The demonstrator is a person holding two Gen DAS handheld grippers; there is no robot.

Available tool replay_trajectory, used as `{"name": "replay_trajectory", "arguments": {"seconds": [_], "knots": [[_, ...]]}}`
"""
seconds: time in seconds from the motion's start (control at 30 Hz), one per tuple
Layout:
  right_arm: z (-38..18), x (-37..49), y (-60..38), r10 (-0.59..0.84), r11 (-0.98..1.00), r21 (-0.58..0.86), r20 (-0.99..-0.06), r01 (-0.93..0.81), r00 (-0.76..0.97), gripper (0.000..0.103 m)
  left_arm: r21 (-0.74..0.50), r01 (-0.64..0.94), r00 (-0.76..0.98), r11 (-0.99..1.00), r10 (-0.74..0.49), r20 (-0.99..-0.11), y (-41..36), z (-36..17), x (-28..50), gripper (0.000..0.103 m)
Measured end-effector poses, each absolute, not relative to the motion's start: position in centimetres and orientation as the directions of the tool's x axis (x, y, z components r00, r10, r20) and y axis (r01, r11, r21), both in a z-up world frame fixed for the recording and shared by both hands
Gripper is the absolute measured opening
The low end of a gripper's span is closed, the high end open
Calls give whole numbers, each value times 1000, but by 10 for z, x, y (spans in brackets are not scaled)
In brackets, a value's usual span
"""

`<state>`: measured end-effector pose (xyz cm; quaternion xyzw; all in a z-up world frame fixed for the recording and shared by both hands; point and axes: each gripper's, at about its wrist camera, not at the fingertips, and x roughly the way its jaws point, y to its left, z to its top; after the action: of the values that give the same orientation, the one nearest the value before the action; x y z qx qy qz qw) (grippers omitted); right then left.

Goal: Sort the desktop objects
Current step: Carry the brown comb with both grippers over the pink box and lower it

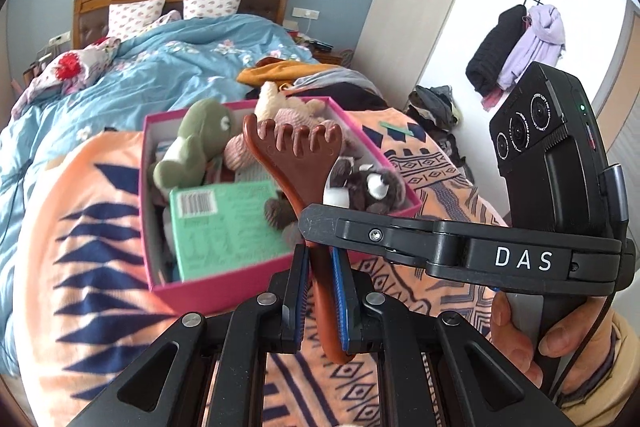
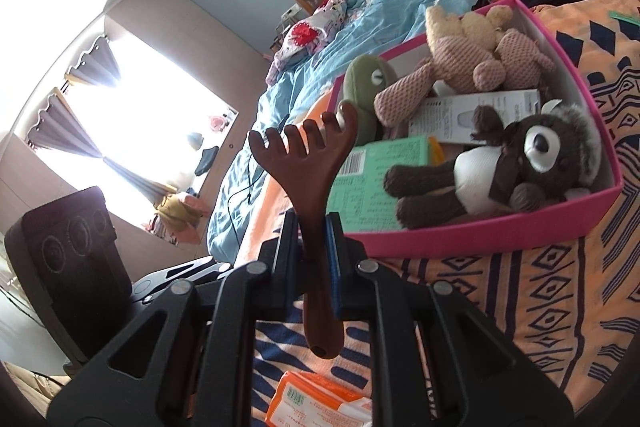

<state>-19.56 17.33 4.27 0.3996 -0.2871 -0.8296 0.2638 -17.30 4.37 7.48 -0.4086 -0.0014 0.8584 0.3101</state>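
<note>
We are in a bedroom, over an orange patterned blanket [image 1: 100, 187] near the bed. Both our grippers squeeze the brown comb [image 1: 298, 163] by its handle. The left gripper [image 1: 320, 291] and the right gripper [image 2: 314, 251] are closed tight on it. The comb's teeth point up, just in front of the pink box [image 2: 480, 235] full of soft toys.
</note>
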Motion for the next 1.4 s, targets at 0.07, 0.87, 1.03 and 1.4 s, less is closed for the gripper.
{"name": "replay_trajectory", "arguments": {"seconds": [0.07, 0.87, 1.03, 1.4], "knots": [[44, -200, 178, -658, -696, 691, -507, 194, -556, 16, -248, -539, -474, -805, 533, -701, 49, 73, -181, 11], [30, -244, 209, -607, -670, 740, -498, 61, -619, 16, -225, -542, -443, -810, 503, -742, 81, 58, -235, 11], [24, -250, 212, -596, -667, 744, -506, 34, -624, 16, -227, -537, -432, -813, 496, -753, 86, 54, -243, 11], [5, -261, 219, -564, -668, 743, -543, -43, -622, 15, -216, -523, -400, -824, 461, -792, 96, 35, -255, 11]]}}
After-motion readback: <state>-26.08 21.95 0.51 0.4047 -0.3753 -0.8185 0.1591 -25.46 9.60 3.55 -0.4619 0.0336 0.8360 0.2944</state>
